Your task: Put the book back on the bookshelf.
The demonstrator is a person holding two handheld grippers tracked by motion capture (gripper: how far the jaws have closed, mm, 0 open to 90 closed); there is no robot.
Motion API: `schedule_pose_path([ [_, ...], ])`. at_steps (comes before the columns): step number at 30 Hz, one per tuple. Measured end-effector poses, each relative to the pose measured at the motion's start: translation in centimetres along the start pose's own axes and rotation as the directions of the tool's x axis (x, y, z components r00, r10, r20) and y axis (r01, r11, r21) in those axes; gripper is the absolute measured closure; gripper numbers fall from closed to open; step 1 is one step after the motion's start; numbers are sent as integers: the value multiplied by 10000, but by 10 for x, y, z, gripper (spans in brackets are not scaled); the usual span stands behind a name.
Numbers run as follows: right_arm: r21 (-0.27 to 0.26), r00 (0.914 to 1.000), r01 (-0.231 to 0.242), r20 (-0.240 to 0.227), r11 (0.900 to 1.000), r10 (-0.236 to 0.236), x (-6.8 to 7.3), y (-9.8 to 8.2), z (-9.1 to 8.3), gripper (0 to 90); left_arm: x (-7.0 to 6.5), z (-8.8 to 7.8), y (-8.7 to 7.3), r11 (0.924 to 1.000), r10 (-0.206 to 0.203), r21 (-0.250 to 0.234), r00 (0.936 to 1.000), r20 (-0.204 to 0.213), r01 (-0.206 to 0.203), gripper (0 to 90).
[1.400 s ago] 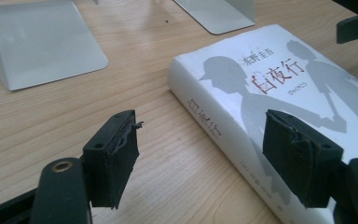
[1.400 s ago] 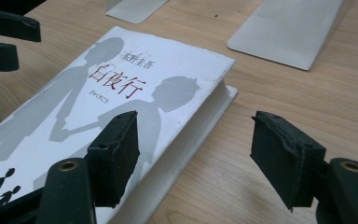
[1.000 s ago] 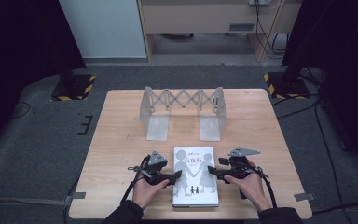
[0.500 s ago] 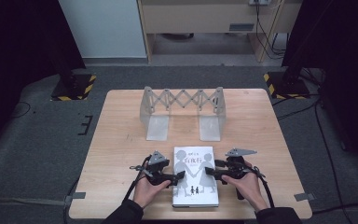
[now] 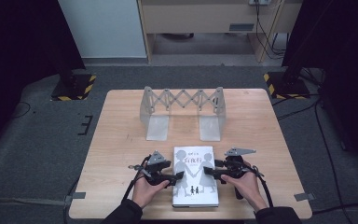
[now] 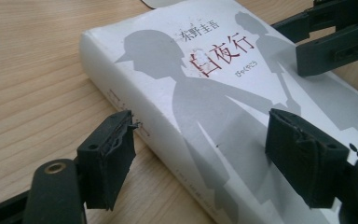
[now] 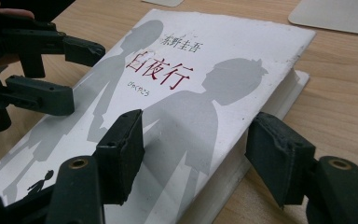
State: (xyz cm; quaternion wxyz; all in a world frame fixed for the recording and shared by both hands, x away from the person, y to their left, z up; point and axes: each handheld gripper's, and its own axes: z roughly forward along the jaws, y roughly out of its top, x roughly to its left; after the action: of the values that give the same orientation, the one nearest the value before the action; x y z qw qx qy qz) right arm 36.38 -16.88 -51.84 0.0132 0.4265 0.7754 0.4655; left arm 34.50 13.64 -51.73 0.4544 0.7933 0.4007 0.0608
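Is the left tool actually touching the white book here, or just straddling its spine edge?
Cannot tell. In the left gripper view, the left tool straddles the book; one pad sits against the spine corner, but no clear contact or gap shows.

Book [image 6: 205, 107] cover, white with grey silhouettes: author line in black, 東野圭吾, across top. Below it title in large dark-red characters, 白夜行. Beside title, small grey kana line (too small to read for certain). Same author line and title legible on cover in right gripper view [image 7: 168, 70]. Spine carries faint print, unreadable. In high view title shows as small red marks on cover [image 5: 195, 161], not legible.
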Motion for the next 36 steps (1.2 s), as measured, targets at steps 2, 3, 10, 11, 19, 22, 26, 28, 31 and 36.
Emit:
schedule_pose_path([
  [2, -119, 10000, -43, -86, 9999, 42, 0, 1, -3, 408, 2, -2, 0, 10000, 6, 9, 10000, -15, -6, 242],
  [3, -298, 9999, -49, -166, 9995, 44, 0, 2, -5, 421, 3, -3, 1, 10000, -15, 8, 10000, -34, 15, 243],
  [10, -1067, 9979, -22, -647, 9943, -48, 5, 9, -9, 426, 4, -5, 1, 9999, -58, -107, 10000, 42, 58, 248],
  [11, -1177, 9973, -87, -728, 9930, 1, 5, 10, -9, 427, 5, -5, 0, 9999, -120, -110, 9999, 74, 121, 247],
  [19, -955, 9978, -169, -648, 9953, 108, 7, 14, 2, 467, 6, -4, 0, 9997, -219, -122, 9996, 159, 221, 243],
  [22, -1172, 9973, -141, -730, 9930, 55, 6, 16, -3, 500, 7, -5, 0, 9997, -204, -135, 9997, 154, 206, 240],
  [26, -1575, 9989, 106, -429, 9875, -175, 6, 19, -8, 470, 6, -5, 0, 9998, -165, -141, 9998, 138, 167, 238],
  [28, -1535, 9992, 172, -342, 9880, -227, 6, 20, -8, 456, 6, -5, 1, 9998, -138, -119, 9998, 113, 140, 237],
  [31, -1475, 9991, 85, -403, 9890, -146, 8, 20, -11, 439, 6, -6, 2, 10000, -22, -43, 10000, 18, 23, 235],
  [36, -778, 9994, 348, -43, 9964, -352, 11, 13, -11, 392, 9, -11, 4, 10000, 55, -64, 10000, -7, -55, 258],
])
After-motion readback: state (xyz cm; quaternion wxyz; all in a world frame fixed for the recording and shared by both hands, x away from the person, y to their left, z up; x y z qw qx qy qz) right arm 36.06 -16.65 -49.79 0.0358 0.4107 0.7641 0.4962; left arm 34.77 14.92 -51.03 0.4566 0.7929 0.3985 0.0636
